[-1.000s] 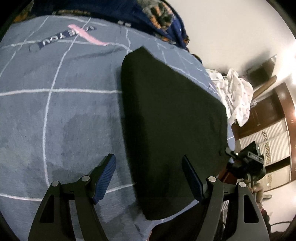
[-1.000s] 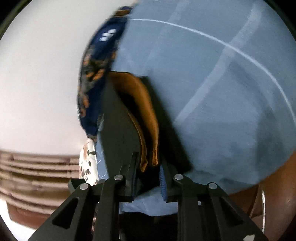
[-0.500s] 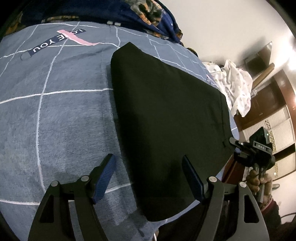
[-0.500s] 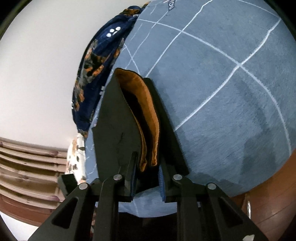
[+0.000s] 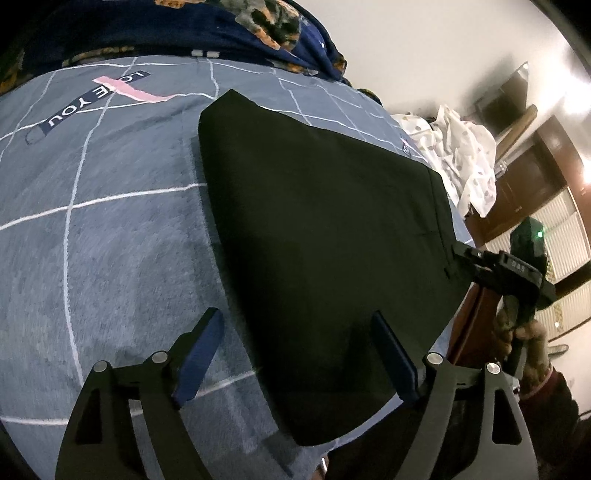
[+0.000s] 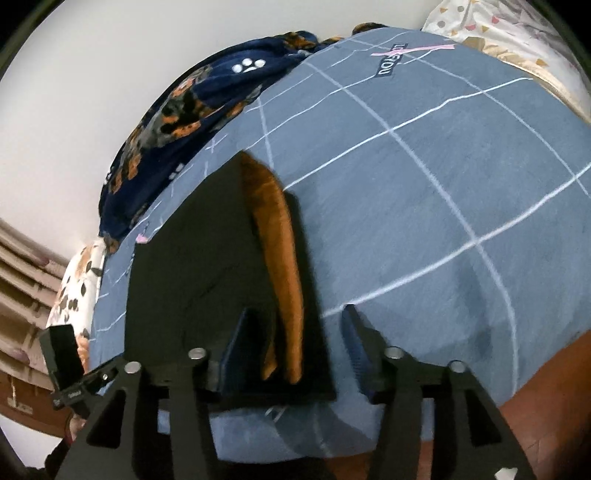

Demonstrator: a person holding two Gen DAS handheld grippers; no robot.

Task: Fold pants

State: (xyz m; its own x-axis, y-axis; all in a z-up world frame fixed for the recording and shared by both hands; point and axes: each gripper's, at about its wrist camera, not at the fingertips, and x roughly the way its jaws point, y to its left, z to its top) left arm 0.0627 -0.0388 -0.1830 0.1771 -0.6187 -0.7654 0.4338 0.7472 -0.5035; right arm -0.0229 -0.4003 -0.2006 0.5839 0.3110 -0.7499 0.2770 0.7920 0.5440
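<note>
Pants (image 6: 207,258): black, folded flat on the bed (image 6: 424,206), orange lining showing at the edge between the right claw (image 6: 295,332) pads. Its jaws have just been opening; pads clear of the cloth. Left claw (image 5: 295,354) wide open, empty, hovering over the pants' near corner. Blue patterned blanket (image 5: 221,33) beyond.

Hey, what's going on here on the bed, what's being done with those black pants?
A person with a gripper in each hand is folding black pants on a blue checked bedspread. The pants lie folded flat, their orange lining showing at the edge. The right gripper has just been opening its jaws; the fold's edge lies between them, no longer pinched. The left gripper hovers open over the near corner.
</note>
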